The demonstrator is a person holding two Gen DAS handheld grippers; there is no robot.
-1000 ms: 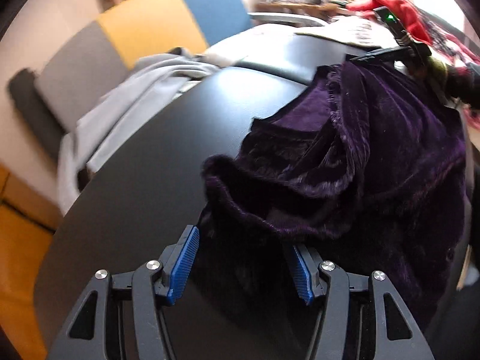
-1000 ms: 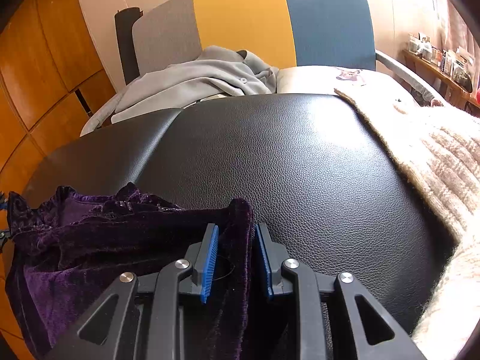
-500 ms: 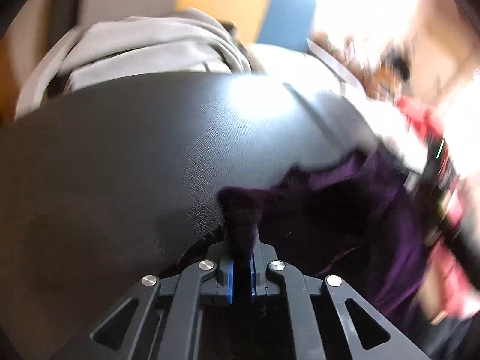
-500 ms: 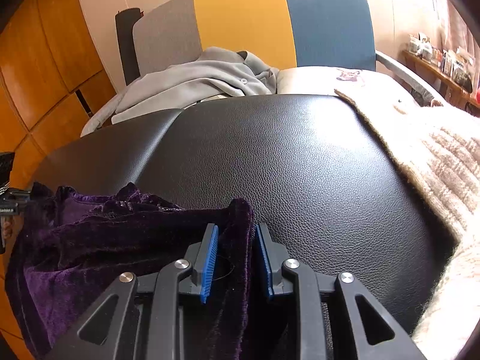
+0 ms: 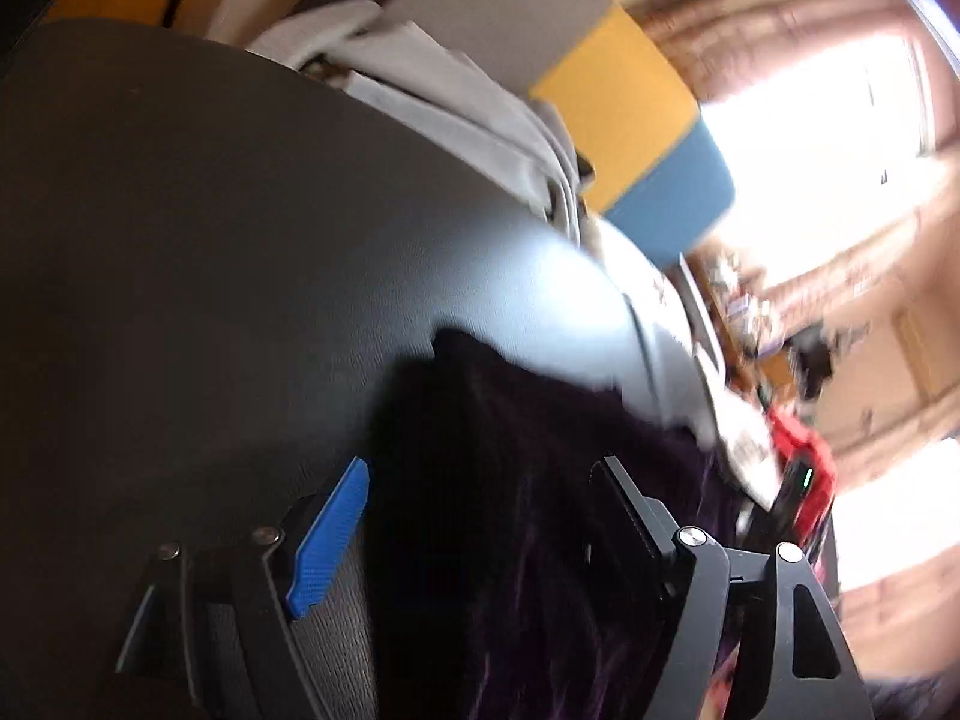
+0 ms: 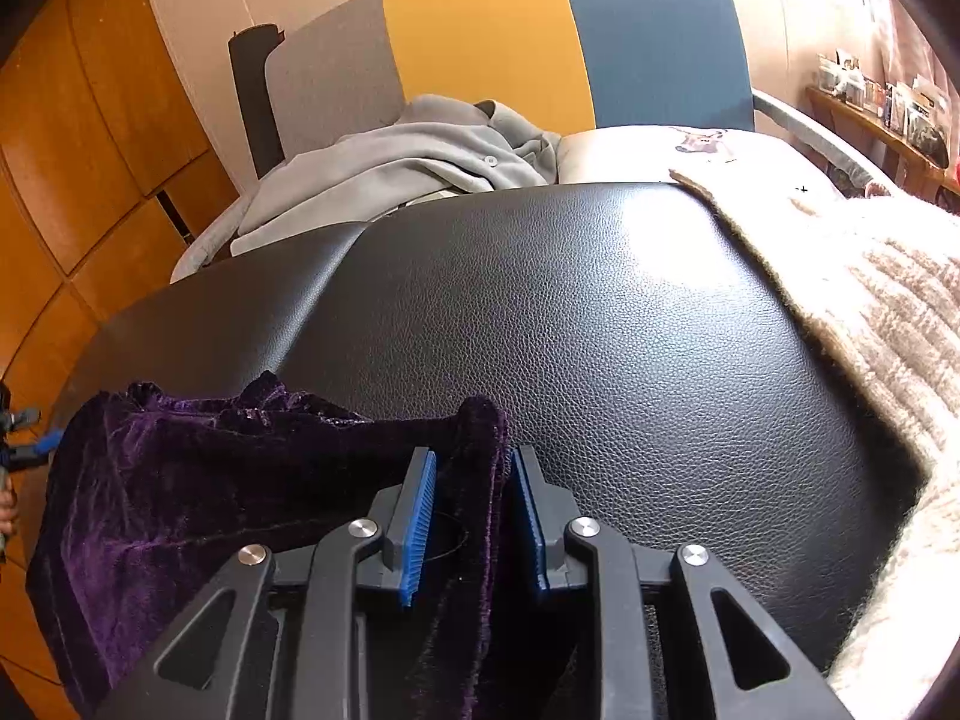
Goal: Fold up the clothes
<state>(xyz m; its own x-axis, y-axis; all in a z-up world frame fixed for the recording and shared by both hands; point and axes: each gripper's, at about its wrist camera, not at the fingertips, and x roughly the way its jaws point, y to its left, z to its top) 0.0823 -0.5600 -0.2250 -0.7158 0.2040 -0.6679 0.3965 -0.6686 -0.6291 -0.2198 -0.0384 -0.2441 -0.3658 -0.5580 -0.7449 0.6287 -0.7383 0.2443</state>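
**Purple velvet on the black table, one corner let go**

I can read no brand, label or writing anywhere; the shelf items at the far right of my right view are too small to make out.

My left gripper [image 5: 480,516] has its jaws opening, spread wide, with the purple velvet garment [image 5: 516,510] lying dark and blurred between them; the blue pad [image 5: 330,540] stands clear of the cloth. Half a second ago those jaws were pressed together on a fold of it, and the whole view has since rolled, so the sofa [image 5: 618,102] now sits tilted up the right.

My right gripper [image 6: 471,510] has not shifted. A fold of the velvet hangs between its pads; the gap has widened a touch, and the left pad [image 6: 420,516] now stands off the cloth, so I cannot tell whether it still pinches.

The garment lies bunched at the near left part of the black leather table [image 6: 600,330].

Only the right view shows the cream knitted sweater [image 6: 870,312] draped over the table's right side and the grey garment [image 6: 408,168] sharply on the sofa. Only the left view shows a bright window [image 5: 822,138] and something red [image 5: 804,462] beyond the velvet.
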